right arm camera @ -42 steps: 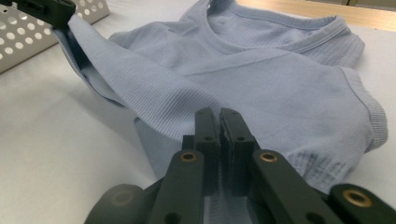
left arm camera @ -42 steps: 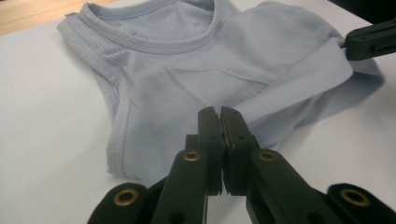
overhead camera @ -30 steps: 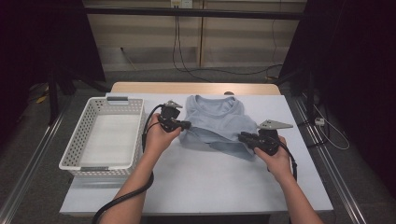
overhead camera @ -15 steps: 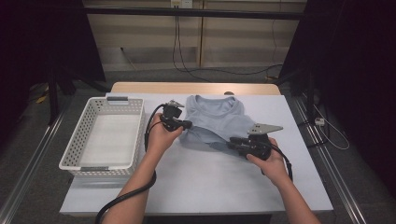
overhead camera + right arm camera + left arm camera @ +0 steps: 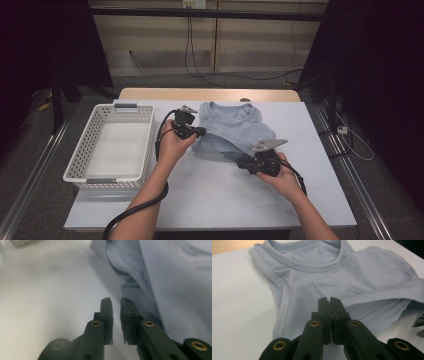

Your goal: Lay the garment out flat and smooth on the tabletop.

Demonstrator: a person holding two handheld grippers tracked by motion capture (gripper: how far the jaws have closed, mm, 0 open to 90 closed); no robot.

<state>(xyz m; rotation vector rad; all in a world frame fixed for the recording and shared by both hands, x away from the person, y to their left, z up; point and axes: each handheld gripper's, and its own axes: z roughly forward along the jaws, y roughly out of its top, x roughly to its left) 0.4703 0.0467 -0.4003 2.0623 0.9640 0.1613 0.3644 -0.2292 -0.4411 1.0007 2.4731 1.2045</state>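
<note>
Item: one pale blue sleeveless top [image 5: 235,131], lying at centre frame on the white surface [image 5: 210,195], neckline toward the top edge and its lower part folded up over the body. Left gripper [image 5: 199,132]: fingers [image 5: 324,307] pressed together at the garment's left side, apparently pinching the folded fabric edge; it had kept its place over the past second. Right gripper [image 5: 241,163]: I had drawn it from the garment's lower right edge toward lower centre frame; its fingers [image 5: 107,307] stood slightly spread with nothing between them, just beside the cloth. I judged the fold released on that side, a fresh grasp wanted next. White lattice basket [image 5: 80,165], left of frame, well apart from the top. Brands, labels, writing: none that I could read.
</note>
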